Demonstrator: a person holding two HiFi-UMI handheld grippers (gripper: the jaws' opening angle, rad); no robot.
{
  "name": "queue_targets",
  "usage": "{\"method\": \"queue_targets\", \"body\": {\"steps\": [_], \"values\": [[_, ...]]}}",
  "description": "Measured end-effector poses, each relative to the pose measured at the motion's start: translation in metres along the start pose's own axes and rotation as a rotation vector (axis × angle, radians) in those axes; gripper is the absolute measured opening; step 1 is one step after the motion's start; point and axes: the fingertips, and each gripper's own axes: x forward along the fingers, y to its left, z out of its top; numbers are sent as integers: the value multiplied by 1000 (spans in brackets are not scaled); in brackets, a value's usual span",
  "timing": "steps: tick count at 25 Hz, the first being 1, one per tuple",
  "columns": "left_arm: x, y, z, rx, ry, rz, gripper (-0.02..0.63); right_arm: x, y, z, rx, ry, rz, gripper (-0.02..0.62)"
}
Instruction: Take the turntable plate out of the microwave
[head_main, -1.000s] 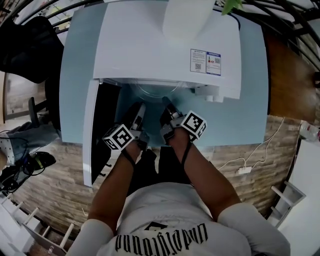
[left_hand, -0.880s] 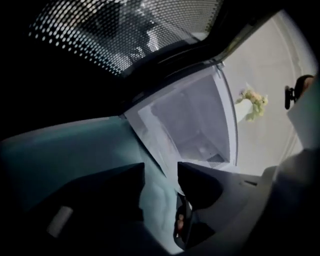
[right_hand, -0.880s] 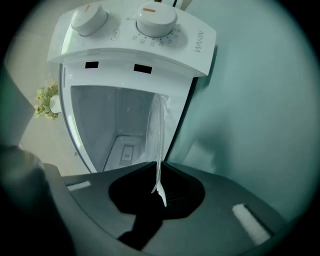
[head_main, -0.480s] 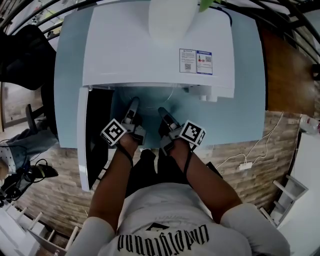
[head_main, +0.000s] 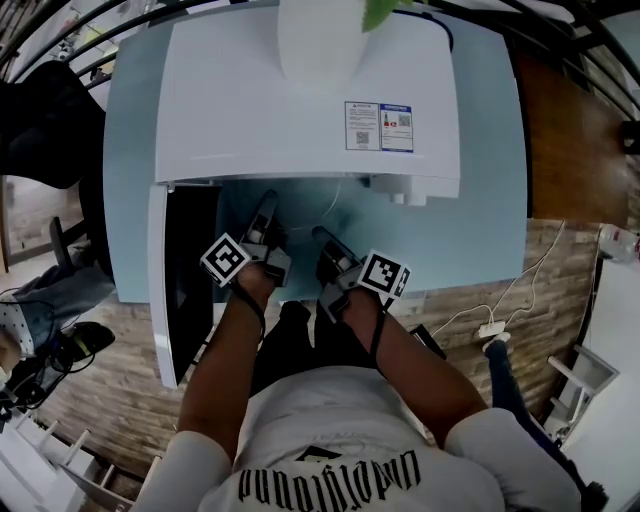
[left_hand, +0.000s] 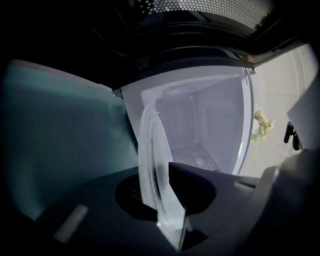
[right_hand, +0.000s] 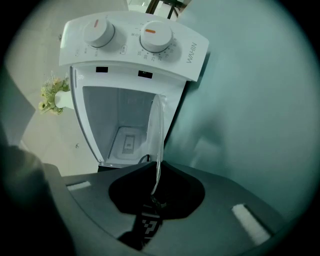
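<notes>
The clear glass turntable plate (right_hand: 156, 135) stands on edge in front of the open white microwave (head_main: 300, 90), outside its cavity. My right gripper (right_hand: 156, 187) is shut on the plate's near rim. In the left gripper view the plate (left_hand: 152, 165) runs down between the jaws of my left gripper (left_hand: 167, 200). Those jaws are closing and pinch its rim. In the head view the left gripper (head_main: 268, 210) and the right gripper (head_main: 322, 238) sit side by side just below the microwave's mouth. The plate (head_main: 330, 200) shows there only as a faint arc.
The microwave door (head_main: 160, 280) hangs open at the left, beside my left hand. Two knobs (right_hand: 155, 35) sit on the microwave's control panel. The light blue table (head_main: 480, 220) extends to the right. A small vase with flowers (right_hand: 52, 95) stands beyond the microwave.
My left gripper has reached forward toward the microwave's mouth and its wrist has rolled. The right gripper has drawn back a little with the plate.
</notes>
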Motion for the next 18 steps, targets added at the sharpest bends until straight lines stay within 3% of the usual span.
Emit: {"method": "queue_targets", "body": {"steps": [2,11,18], "values": [[-2,2,1,5,-3,4,107,0,1,0,-4,0,1,29],[-12,-1,-4,-109,-49,-40,81,-6,0,-4,-11,0,2,31],[-29,-14,-3,-130,-55,-76,77,-15,10,-18,-31,-6,18,31]]}}
